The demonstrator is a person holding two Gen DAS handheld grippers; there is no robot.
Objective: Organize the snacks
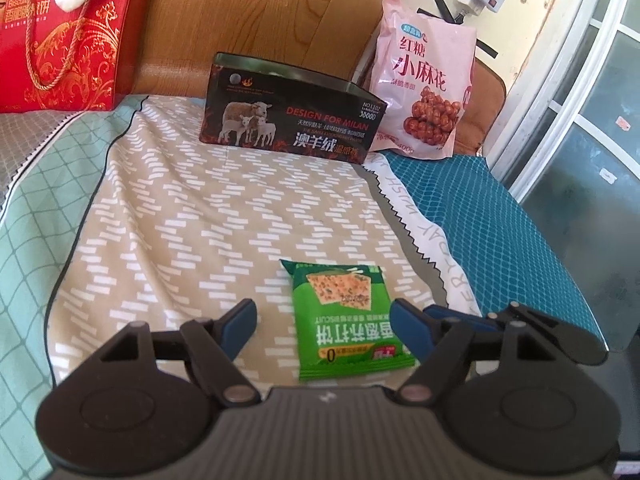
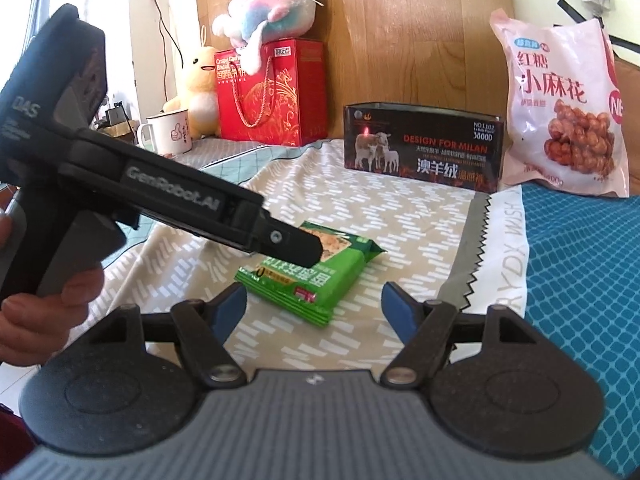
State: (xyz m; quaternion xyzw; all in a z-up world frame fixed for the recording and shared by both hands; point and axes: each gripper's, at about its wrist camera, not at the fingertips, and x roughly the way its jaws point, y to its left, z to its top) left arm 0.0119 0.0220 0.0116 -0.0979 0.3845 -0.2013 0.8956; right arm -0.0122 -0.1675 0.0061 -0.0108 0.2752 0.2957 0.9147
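Note:
A green biscuit packet (image 1: 344, 320) lies flat on the beige patterned cloth (image 1: 200, 220). My left gripper (image 1: 322, 316) is open around it. Its left pad stands clear of the wrapper and its right pad is at the packet's edge. From the right wrist view, the left gripper (image 2: 308, 250) hangs just over the green packet (image 2: 320, 280), held by a hand. My right gripper (image 2: 314, 298) is open and empty, just short of the packet's near corner. A black open box with a sheep picture (image 1: 292, 120) stands at the back of the cloth.
A pink bag of twisted dough snacks (image 1: 424, 80) leans on the wall, right of the black box (image 2: 424, 152). A red gift bag (image 2: 272, 92) with plush toys (image 2: 272, 4) stands at the back left, beside a white mug (image 2: 168, 132). A blue mat (image 1: 500, 220) lies on the right.

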